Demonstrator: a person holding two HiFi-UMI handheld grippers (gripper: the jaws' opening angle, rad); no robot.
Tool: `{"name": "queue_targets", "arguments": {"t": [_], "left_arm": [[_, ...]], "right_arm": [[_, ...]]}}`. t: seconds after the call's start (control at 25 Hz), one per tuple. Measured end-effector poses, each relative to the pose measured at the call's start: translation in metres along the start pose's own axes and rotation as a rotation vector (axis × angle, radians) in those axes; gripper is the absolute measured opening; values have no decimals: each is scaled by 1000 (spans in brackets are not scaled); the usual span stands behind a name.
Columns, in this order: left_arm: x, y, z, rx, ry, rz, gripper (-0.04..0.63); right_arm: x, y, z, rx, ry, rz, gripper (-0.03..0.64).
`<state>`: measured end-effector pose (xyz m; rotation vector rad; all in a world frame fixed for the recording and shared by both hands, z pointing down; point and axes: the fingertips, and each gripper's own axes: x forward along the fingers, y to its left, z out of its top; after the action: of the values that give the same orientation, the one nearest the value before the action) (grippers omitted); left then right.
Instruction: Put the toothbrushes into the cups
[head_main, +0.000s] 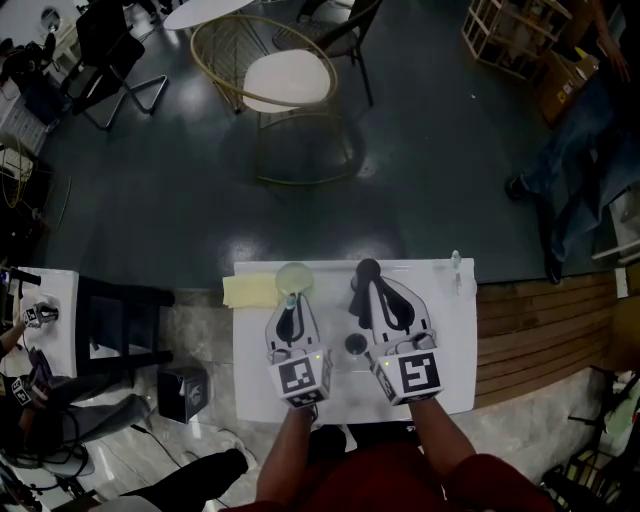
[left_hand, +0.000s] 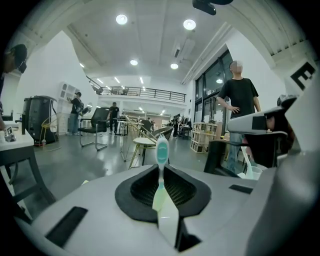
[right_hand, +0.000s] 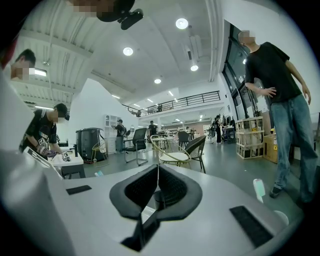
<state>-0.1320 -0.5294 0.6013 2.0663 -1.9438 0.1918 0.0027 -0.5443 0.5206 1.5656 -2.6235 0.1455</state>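
My left gripper (left_hand: 161, 169) pinches toothbrush (left_hand: 162, 152) by green cup (head_main: 294, 278); my right gripper (right_hand: 158, 170) jaws pressed together, nothing between them

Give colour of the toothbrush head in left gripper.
Toothbrush head: teal, white-edged; left gripper view.

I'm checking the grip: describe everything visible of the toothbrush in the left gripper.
The toothbrush looks plastic: a pale green-white handle narrowing to a teal-backed head. It lies lengthwise between the left gripper's black pads, which clamp its handle; the head sticks out past the tips, close to the green cup.
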Motion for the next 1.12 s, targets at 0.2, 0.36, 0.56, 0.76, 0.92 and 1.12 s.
{"name": "queue_targets", "arguments": {"t": [0.2,0.36,0.56,0.76,0.92,1.12], "left_arm": [[2,0,-2,33,2,2,52],[1,1,-3,35,-5,3,86],[-2,4,-3,63,-12,7,158],[-8,8,2,75,-32,8,175],[-18,8,20,27,-66,10,176],[-33,12,26,59,-78,4,176]], "right_arm": [[2,1,1,-1,4,2,29],[2,4,2,-2,2,2,29],[1,7,5,-4,-3,4,29],[-1,13,9,-6,-12,6,29],[-7,19,17,-12,-27,5,29],[-19,29,33,-21,-57,-1,29]]}}
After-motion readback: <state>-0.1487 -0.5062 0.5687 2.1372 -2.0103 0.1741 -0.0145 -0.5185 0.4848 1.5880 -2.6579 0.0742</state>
